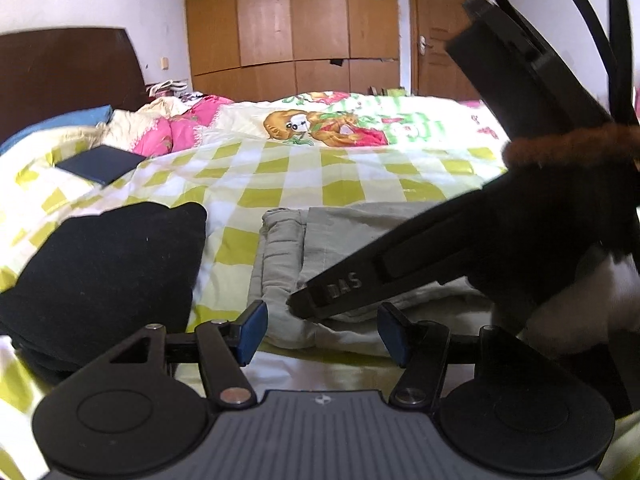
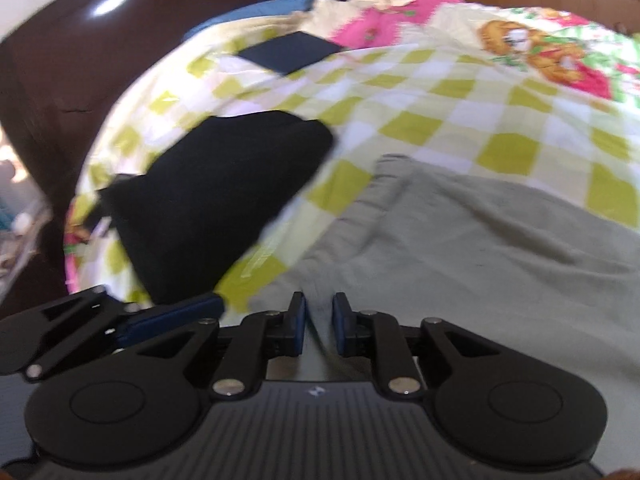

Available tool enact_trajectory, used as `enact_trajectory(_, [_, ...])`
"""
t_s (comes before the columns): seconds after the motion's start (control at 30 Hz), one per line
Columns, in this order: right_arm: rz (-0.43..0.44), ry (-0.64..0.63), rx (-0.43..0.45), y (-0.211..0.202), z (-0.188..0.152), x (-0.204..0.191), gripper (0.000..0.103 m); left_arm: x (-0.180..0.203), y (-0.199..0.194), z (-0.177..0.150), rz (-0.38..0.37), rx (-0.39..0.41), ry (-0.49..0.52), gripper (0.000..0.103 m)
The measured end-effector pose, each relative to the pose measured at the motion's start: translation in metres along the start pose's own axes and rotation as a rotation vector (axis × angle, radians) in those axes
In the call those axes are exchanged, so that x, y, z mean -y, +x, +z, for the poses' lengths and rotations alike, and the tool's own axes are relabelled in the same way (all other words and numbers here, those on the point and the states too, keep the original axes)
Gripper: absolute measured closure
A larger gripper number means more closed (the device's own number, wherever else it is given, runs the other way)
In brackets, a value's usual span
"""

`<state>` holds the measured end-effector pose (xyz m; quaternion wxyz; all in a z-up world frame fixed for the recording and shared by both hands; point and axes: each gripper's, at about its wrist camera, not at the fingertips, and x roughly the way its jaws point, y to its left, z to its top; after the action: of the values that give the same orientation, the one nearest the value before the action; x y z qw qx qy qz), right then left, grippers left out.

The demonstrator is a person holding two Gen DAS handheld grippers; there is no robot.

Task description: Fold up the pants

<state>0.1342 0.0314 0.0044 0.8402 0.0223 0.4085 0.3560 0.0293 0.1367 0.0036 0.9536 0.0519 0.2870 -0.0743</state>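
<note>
Grey pants lie folded on the checked bed sheet. My left gripper hovers open at their near edge; its blue pads are wide apart and touch no cloth. From the right, my right gripper reaches in and its tip rests on the pants' near end. In the right wrist view the right gripper stands over the grey pants. Its pads are a narrow gap apart, with a crease of cloth showing in the gap, not pinched. A left gripper finger shows at lower left.
A folded black garment lies just left of the pants. A flat dark blue item sits farther back left, near pink bedding. A dark headboard and a wooden wardrobe stand behind. A black sleeve with brown cuff crosses the right side.
</note>
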Motion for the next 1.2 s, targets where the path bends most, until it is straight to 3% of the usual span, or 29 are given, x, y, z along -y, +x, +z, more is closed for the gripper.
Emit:
enact_trajectory(0.13, [0.026,0.07,0.061,-0.028,-0.002,0.012,0.073,0.009,-0.004,0.002,0.031,-0.016,0.076,0.03])
enact_trajectory(0.2, [0.009,0.125,0.107,-0.059,-0.009,0.03,0.057,0.014,-0.007,0.006,0.039,-0.014,0.105,0.03])
enact_trajectory(0.3, [-0.094,0.201,0.181,-0.114,-0.029,0.065,0.053,0.023,-0.008,0.019,0.024,0.016,0.122,0.03])
enact_trajectory(0.37, [-0.208,0.272,0.237,-0.152,-0.047,0.094,0.053,0.033,-0.004,0.031,0.008,0.05,0.142,0.03])
enact_trajectory(0.43, [-0.32,0.362,0.294,-0.187,-0.068,0.127,0.052,0.047,0.006,0.042,-0.015,0.072,0.183,0.029])
enact_trajectory(0.5, [-0.377,0.485,0.315,-0.211,-0.089,0.162,0.049,0.06,0.021,0.05,-0.046,0.076,0.196,0.029])
enact_trajectory(0.63, [-0.309,0.692,0.304,-0.214,-0.121,0.214,0.049,0.077,0.061,0.054,-0.087,-0.019,0.228,0.028])
enact_trajectory(0.73, [-0.132,0.808,0.25,-0.191,-0.14,0.232,0.049,0.079,0.084,0.039,-0.036,-0.14,0.286,0.028])
enact_trajectory(0.87, [0.001,0.886,0.278,-0.186,-0.156,0.248,0.048,0.073,0.079,0.029,-0.028,-0.175,0.278,0.026])
enact_trajectory(0.93, [0.127,0.929,0.303,-0.189,-0.157,0.257,0.047,0.077,0.079,0.031,-0.016,-0.185,0.285,0.026])
enact_trajectory(1.03, [0.175,0.932,0.3,-0.185,-0.157,0.264,0.045,0.083,0.077,0.035,-0.011,-0.186,0.322,0.026])
enact_trajectory(1.07, [0.179,0.96,0.29,-0.177,-0.158,0.27,0.048,0.085,0.078,0.035,-0.01,-0.189,0.331,0.026])
enact_trajectory(1.13, [0.206,1.013,0.286,-0.162,-0.155,0.277,0.064,0.09,0.081,0.035,0.0,-0.2,0.348,0.026])
enact_trajectory(1.17, [0.225,1.032,0.286,-0.155,-0.153,0.278,0.073,0.091,0.082,0.035,0.006,-0.205,0.352,0.026])
enact_trajectory(1.2, [0.232,1.03,0.278,-0.15,-0.148,0.278,0.091,0.091,0.083,0.036,0.011,-0.211,0.353,0.026])
